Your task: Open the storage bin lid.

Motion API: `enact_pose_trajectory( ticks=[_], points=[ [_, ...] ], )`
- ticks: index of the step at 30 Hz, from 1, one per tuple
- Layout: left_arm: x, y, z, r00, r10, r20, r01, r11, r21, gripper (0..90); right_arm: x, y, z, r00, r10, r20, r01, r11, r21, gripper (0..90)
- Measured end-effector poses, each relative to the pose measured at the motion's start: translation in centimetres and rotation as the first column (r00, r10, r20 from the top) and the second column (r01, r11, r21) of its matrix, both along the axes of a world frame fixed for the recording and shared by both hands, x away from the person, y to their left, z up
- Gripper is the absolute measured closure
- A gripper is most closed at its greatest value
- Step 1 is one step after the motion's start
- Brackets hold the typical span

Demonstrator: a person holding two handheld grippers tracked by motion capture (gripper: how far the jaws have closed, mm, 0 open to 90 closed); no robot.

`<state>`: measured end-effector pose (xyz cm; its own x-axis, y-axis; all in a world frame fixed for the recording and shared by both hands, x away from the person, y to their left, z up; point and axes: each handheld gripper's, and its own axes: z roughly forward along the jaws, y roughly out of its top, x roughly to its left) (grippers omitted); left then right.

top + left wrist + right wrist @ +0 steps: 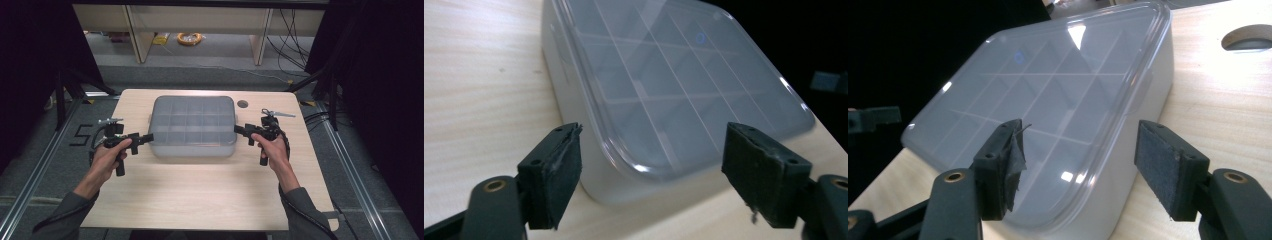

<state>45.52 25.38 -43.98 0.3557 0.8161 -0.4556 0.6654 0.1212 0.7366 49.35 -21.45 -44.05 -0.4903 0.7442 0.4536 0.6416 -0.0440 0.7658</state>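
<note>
A translucent grey compartment box (192, 125) with a clear lid lies flat on the wooden table (200, 195). My left gripper (148, 138) is level at the box's near left corner, held in a person's hand. In the left gripper view the box corner (664, 90) sits between and just beyond the spread jaws of my left gripper (649, 170), and the pads (559, 175) are not touching it. My right gripper (239, 130) is at the box's right side. Its jaws frame the box's corner (1048, 100) in the right gripper view, right gripper (1080, 165) open, with the pads clear of the plastic.
A round cable hole (243, 104) is in the table behind the right gripper. Bare tabletop stretches in front of the box. Beyond the far edge are shelf legs, floor cables and a yellow cable coil (189, 38). Dark curtains flank both sides.
</note>
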Motion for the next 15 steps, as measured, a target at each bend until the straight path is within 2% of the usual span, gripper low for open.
enact_pose_trajectory(
  ticks=[3,5,6,7,8,9,10,11,13,14,15],
  points=[
    [1.5,0.1,-0.2,0.9996,0.012,-0.025,-0.012,0.9999,0.003,24.4,0.8,0.1,-0.2,0.9999,0.009,-0.013,-0.009,0.9999,-0.006,37.8],
    [2.5,0.4,-0.3,0.9991,0.022,-0.037,-0.022,0.9996,-0.017,24.7,1.5,0.2,-0.5,0.9999,-0.006,-0.015,0.006,0.9996,-0.027,38.0],
    [3.0,0.5,-0.3,0.9987,0.037,-0.036,-0.038,0.9992,-0.017,25.0,1.5,0.3,-0.3,0.9983,-0.020,-0.054,0.019,0.9998,-0.008,38.8],
    [3.5,0.6,-0.3,0.9983,0.044,-0.037,-0.045,0.9988,-0.020,25.4,1.9,0.2,-0.5,0.9995,-0.010,-0.029,0.009,0.9997,-0.021,39.1],
    [3.9,0.7,-0.4,0.9980,0.049,-0.040,-0.050,0.9985,-0.023,25.7,2.2,0.1,-0.6,0.9994,-0.016,-0.032,0.015,0.9995,-0.026,39.2],
    [4.3,0.7,-0.4,0.9974,0.054,-0.047,-0.056,0.9982,-0.023,26.0,2.4,0.4,-0.6,0.9971,-0.036,-0.066,0.036,0.9993,-0.001,39.4],
    [4.6,0.7,-0.5,0.9970,0.058,-0.050,-0.060,0.9979,-0.024,26.0,2.4,0.4,-0.6,0.9971,-0.036,-0.066,0.036,0.9993,-0.001,39.4],
    [5.0,0.7,-0.5,0.9967,0.063,-0.052,-0.064,0.9977,-0.021,26.2,2.8,0.3,-0.7,0.9981,-0.034,-0.051,0.034,0.9993,-0.015,39.4],
    [5.5,0.5,-0.5,0.9963,0.075,-0.042,-0.075,0.9971,0.015,27.2,3.4,0.3,-0.8,0.9988,-0.024,-0.043,0.023,0.9993,-0.028,39.4],
    [5.8,0.5,-0.5,0.9960,0.073,-0.052,-0.073,0.9973,0.002,27.7,3.5,0.5,-0.8,0.9969,-0.029,-0.073,0.028,0.9995,-0.014,39.5],
    [6.1,0.4,-0.6,0.9955,0.067,-0.067,-0.068,0.9975,-0.018,27.8,3.7,0.6,-0.9,0.9961,-0.037,-0.080,0.036,0.9993,-0.010,40.0]
  ],
)
